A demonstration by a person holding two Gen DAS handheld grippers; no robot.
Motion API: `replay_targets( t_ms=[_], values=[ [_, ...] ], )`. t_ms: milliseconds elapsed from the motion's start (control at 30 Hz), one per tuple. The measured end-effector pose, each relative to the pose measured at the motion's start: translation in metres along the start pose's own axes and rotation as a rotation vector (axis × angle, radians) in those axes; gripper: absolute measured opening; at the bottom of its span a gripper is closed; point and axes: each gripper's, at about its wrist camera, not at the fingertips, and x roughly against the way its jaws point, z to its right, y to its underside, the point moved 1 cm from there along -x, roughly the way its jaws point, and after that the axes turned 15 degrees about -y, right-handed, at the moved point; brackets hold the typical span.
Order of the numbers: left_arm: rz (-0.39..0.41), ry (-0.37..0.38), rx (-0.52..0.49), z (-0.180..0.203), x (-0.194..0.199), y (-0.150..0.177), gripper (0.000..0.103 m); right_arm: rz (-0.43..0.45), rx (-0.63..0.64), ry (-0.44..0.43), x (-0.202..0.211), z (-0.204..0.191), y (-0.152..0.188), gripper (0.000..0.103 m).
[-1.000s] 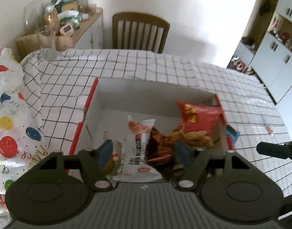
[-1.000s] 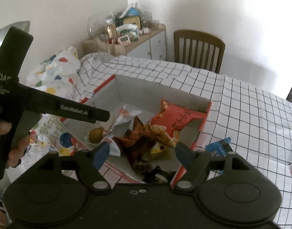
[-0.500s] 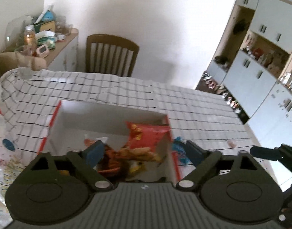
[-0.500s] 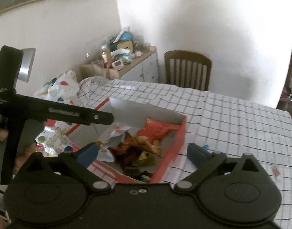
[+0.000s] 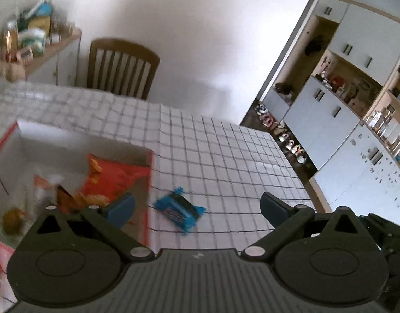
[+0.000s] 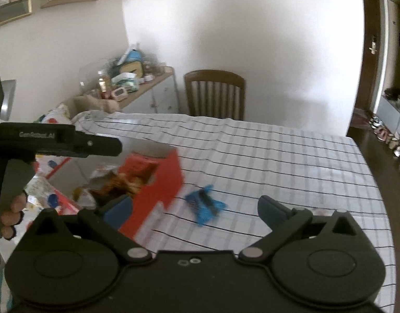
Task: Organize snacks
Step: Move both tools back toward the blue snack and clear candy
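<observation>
You are holding both tools wide with nothing between their pads: the left tool [image 5: 197, 204] and the right tool [image 6: 196, 207] are each framing the blue snack packet [image 5: 178, 210], which is lying alone on the checked surface [image 5: 226, 143] just beside the red-sided box [image 6: 160, 182] where the other snacks, including an orange chip bag [image 5: 113, 180], are already sitting. The step in hand looks like collecting that last loose packet [image 6: 204, 204]. Only one tool is needed, so you are better off letting the nearer one descend, straddling the packet across its narrow middle, while keeping the other clear. Because the wrapper is flat and slippery, be pressing low against the cloth before closing, without pinching the cloth itself.
</observation>
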Motion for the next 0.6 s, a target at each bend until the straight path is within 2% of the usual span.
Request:
replay_targets(
  t_ms=[67,300,367,600],
  values=[
    [-0.032,-0.015,0.001,0.013,-0.012,0.003,0.103,-0.001,-0.004,0.018,0.006,0.018,0.004,0.102],
    [-0.066,-0.118,-0.009,0.054,-0.045,0.016,0.103,-0.016,-0.029,0.068,0.02,0.084,0.018,0.102],
    [-0.067,-0.172,0.006,0.063,-0.054,0.017,0.103,-0.023,-0.04,0.076,0.021,0.101,0.022,0.102],
    [-0.133,-0.229,0.095,0.079,-0.089,0.016,0.103,-0.064,-0.042,0.094,0.018,0.151,0.035,0.099]
  ],
)
